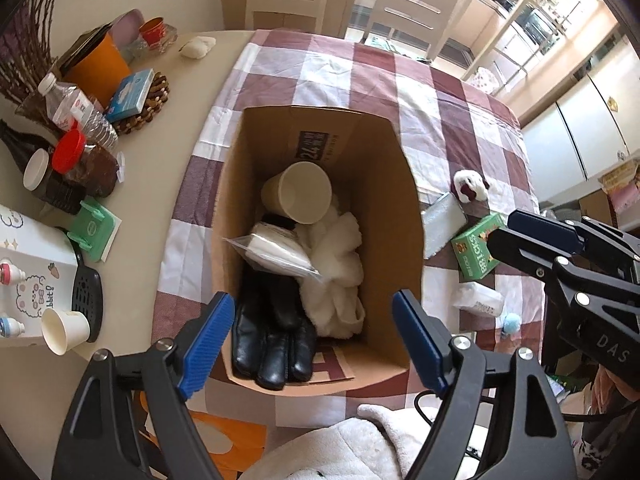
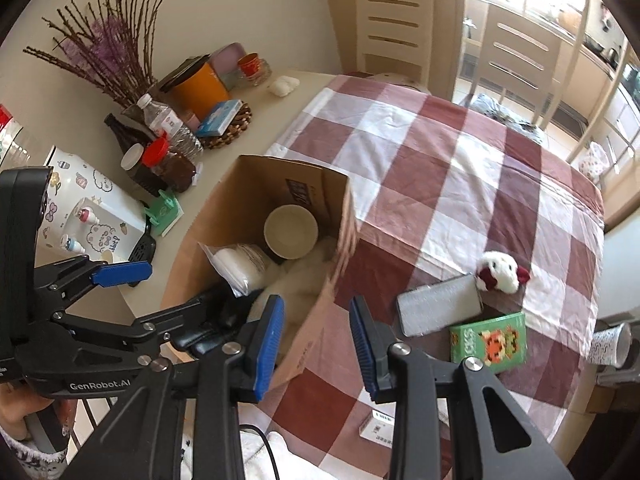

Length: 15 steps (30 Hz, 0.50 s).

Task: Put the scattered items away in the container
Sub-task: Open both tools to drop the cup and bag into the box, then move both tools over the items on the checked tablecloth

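Inside, your open brown cardboard box [image 1: 384, 200] held one beige paper cup [image 1: 298, 192] lying on its side, one clear plastic bag of white pads [image 1: 276, 250], one white fluffy cloth [image 1: 336, 276] and black leather gloves [image 1: 272, 336], whose number you could not count from here. Four scattered items lay on the cloth to the right of the box: one small white plush toy with dark red ears [image 2: 502, 272], one flat grey rectangular pad [image 2: 440, 304], one green printed carton [image 2: 490, 342] and one small white packet [image 2: 378, 428].

Beneath it all was a maroon-and-white checked tablecloth [image 2: 460, 168] covering part of a round cream table [image 1: 160, 184], with two pale slatted chairs [image 2: 394, 20] behind and bright windows beyond.

Your left gripper [image 1: 316, 344] hung over the near end of the box, its blue jaws spread wide with nothing between them. Your right gripper [image 2: 316, 344] hovered at the box's right wall, its jaws parted more narrowly, gripping nothing.
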### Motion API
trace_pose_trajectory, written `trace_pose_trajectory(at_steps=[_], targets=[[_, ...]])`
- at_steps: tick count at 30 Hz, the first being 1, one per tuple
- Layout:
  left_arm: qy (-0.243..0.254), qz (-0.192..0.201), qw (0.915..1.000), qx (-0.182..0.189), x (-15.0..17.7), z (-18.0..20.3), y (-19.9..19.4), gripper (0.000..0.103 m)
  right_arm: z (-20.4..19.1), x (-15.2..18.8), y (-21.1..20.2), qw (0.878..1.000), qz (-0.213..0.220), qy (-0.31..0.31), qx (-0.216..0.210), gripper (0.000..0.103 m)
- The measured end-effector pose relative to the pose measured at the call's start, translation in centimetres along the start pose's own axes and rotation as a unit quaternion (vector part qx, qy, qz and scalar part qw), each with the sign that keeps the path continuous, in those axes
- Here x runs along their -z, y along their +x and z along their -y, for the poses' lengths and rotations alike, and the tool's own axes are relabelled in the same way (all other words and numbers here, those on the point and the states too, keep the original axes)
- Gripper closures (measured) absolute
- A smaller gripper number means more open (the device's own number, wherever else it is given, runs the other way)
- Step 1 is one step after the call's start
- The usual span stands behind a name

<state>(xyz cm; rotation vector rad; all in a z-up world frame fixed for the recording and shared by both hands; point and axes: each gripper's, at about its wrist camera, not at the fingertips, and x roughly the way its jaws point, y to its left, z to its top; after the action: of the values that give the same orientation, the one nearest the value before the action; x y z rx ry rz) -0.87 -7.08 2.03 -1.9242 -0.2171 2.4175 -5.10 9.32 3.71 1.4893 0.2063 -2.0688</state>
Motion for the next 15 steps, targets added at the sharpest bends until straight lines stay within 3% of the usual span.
trace_pose_trajectory(at_steps=[6,15], targets=[[0.034,-0.005,0.9993,0.01,0.2,3.0,0.1,0.021,2.9,2.4,-1.5,0.999,0.01,0.032,0.03,0.066],[0.106,-0.02,0.9936,0.032,0.7,9.6,1.4,0.021,10.9,8.1,-2.8,0.987,0.011,0.148,0.064,0.065]])
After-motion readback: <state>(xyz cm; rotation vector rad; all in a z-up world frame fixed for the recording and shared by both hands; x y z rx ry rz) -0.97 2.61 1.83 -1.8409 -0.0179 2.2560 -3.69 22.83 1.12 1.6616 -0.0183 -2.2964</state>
